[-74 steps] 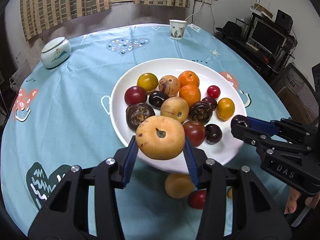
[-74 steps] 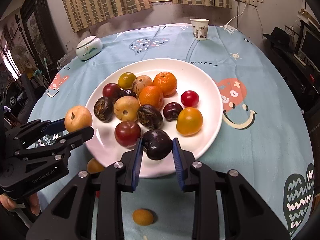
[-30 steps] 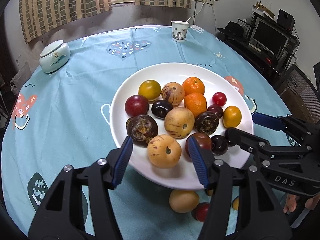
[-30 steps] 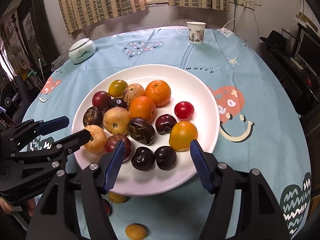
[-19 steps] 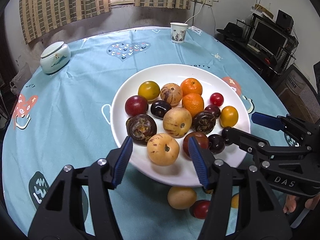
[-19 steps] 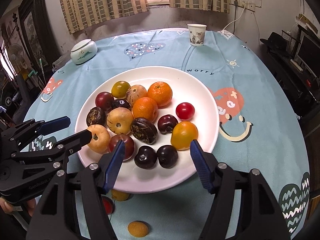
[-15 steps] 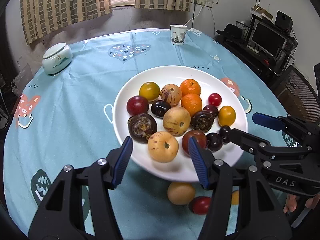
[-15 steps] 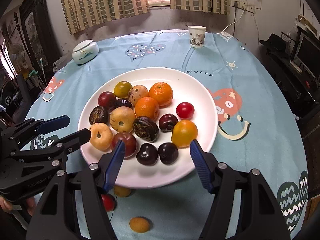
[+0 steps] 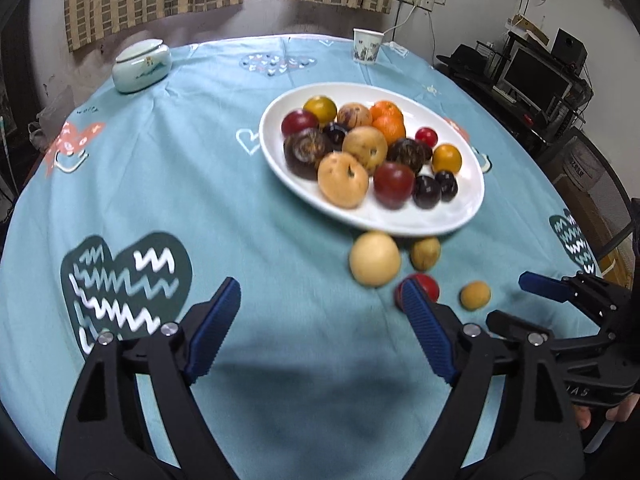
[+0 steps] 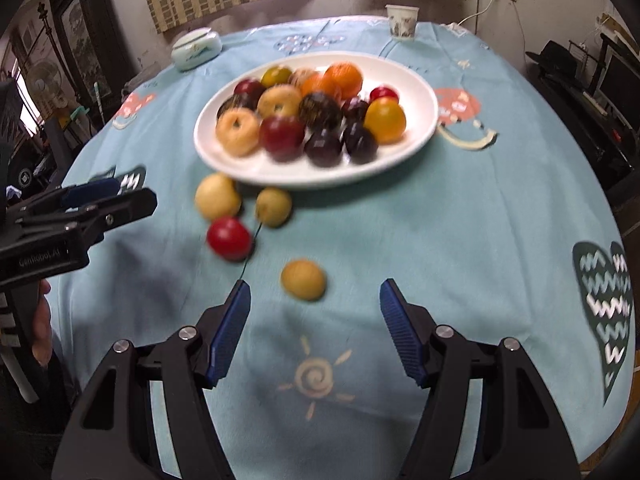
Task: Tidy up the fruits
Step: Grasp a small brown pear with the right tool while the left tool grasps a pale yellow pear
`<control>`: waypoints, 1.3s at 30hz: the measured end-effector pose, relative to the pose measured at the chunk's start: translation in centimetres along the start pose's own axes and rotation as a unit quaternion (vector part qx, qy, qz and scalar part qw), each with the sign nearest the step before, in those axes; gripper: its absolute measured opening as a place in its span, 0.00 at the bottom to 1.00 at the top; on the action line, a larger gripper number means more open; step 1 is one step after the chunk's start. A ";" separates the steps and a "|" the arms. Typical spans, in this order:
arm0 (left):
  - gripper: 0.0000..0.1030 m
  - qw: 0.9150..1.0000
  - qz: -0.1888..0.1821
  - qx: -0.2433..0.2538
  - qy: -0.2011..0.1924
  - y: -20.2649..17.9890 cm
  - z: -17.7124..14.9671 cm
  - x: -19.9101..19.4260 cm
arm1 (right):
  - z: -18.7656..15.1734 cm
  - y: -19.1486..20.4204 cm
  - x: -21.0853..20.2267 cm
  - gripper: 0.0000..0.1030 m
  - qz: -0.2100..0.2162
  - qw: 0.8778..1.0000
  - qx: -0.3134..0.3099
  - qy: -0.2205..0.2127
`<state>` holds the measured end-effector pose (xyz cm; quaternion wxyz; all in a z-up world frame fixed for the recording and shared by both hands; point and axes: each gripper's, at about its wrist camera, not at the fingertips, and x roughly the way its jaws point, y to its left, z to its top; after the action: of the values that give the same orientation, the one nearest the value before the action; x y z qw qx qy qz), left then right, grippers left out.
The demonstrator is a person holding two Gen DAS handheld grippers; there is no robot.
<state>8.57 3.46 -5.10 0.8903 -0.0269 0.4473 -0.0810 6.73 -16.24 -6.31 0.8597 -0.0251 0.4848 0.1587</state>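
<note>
Left hand-held gripper (image 9: 320, 316): jaws just spread wider, nothing between. Right hand-held gripper (image 10: 316, 312): jaws apart, empty. White plate (image 10: 416, 80) w/ piled fruit sits ahead of both on the surface (image 9: 240, 208). Loose fruits between grippers & plate: pale round one (image 9: 374, 258), red one (image 10: 229, 239), small orange one (image 10: 303, 280) just ahead of right gripper. Paper cup (image 9: 367, 46) & lidded jar (image 9: 141, 65) far beyond.

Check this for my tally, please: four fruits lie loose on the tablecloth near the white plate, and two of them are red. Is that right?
Not quite. Four fruits do lie loose near the white plate, but only one is red: the red fruit. The other three are yellowish: the large one, the one beside it and the small one. The right wrist view shows all four.
</note>
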 end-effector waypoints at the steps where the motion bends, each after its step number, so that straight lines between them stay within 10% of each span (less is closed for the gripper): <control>1: 0.82 1.000 0.000 0.001 0.002 -0.1 -0.3 0.0 | -0.3 0.2 0.2 0.66 0.001 1.000 -0.003 0.004; 10: 0.82 1.000 0.003 -0.004 0.003 0.1 -0.9 -0.4 | -0.1 0.6 1.1 0.65 0.001 1.000 -0.004 -0.005; 17: 0.82 1.000 0.009 -0.004 0.015 0.3 -0.6 0.7 | 0.6 0.7 3.1 0.27 0.003 1.000 -0.015 0.011; 30: 0.82 0.997 0.034 0.044 0.060 -2.2 0.6 6.1 | 0.4 -1.4 -0.1 0.27 0.017 0.999 0.022 -0.023; 32: 0.76 0.998 0.021 0.032 0.051 -2.6 1.1 6.3 | 0.3 -1.7 -0.2 0.27 0.025 0.999 0.029 -0.022; 35: 0.38 0.998 -0.026 0.031 0.053 -3.3 1.8 6.4 | 0.3 -2.0 -0.3 0.27 0.031 0.999 0.038 -0.023; 39: 0.38 0.998 -0.013 0.038 0.047 -3.6 1.5 6.0 | 0.2 -2.4 -1.0 0.27 0.035 0.998 0.045 -0.029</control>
<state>12.86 -1.17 -8.53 0.8677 0.0046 0.4846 -0.1105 7.09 -18.68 -5.67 0.8674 0.0356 0.4672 0.1676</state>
